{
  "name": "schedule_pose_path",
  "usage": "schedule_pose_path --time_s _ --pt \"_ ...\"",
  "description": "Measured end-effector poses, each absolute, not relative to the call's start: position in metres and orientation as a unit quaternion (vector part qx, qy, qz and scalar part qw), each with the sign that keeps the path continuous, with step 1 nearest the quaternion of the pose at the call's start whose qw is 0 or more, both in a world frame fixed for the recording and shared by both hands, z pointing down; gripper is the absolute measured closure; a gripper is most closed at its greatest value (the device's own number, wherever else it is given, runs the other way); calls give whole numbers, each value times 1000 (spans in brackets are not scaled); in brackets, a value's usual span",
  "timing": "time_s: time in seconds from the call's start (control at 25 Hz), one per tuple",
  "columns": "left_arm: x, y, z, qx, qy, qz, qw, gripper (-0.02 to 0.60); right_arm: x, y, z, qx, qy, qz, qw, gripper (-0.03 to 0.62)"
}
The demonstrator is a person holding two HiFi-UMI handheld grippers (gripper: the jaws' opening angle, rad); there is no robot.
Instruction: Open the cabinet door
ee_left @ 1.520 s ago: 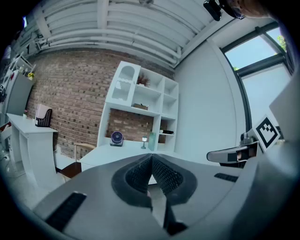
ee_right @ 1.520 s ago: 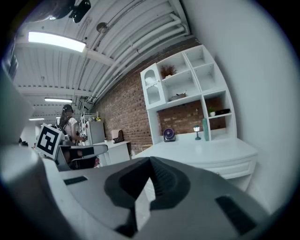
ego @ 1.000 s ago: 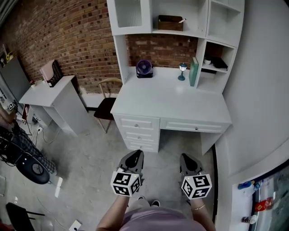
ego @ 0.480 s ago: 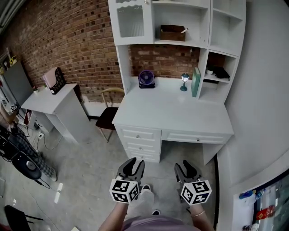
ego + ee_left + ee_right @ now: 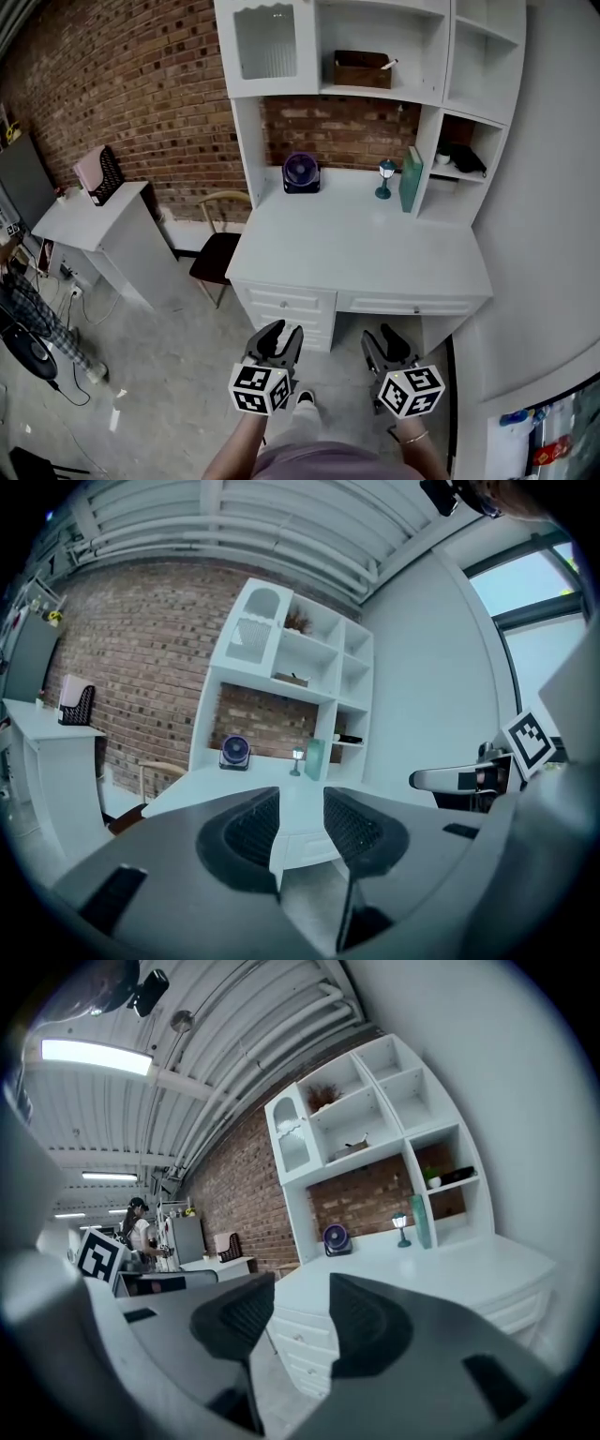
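At the far left, a low white cabinet [image 5: 98,220] stands against the brick wall [image 5: 150,84] and carries a pink rack [image 5: 97,172]. To its right a wooden chair [image 5: 221,246] stands just beside the white worktop [image 5: 356,248]. The cabinet door [image 5: 265,44], with a ribbed glass pane, is at the upper left compartment of the shelf unit that rises from the back of the worktop. It looks closed, flush with its frame. Below it a purple fan [image 5: 301,172] stands on the worktop. The left hand-held gripper [image 5: 278,334] is held low over the floor [image 5: 178,375], in front of the drawers [image 5: 286,305] and well apart from the door. Its jaws have just been opening and stand wide, with nothing between them, as the left gripper view [image 5: 301,799] shows. On the shelf right of the door rests a brown box [image 5: 362,70]. Further right, a small lamp [image 5: 385,178] and an upright green book [image 5: 410,178] stand near each other. The right hand-held gripper [image 5: 382,336] is level with the left one. Its jaws have also just been opening and are wide apart and empty [image 5: 302,1283].
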State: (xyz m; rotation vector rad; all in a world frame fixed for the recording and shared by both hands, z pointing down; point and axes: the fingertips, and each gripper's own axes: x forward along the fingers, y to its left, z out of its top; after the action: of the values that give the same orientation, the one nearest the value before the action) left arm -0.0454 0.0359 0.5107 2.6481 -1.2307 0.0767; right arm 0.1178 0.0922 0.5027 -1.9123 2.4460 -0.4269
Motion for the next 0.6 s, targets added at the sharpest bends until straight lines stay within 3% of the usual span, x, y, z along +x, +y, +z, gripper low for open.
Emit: schedule_pose_path --time_s 0.6 --pt "-45 -156 488 904 -415 16 102 448 112 -105 462 -601 793 -100 18 421"
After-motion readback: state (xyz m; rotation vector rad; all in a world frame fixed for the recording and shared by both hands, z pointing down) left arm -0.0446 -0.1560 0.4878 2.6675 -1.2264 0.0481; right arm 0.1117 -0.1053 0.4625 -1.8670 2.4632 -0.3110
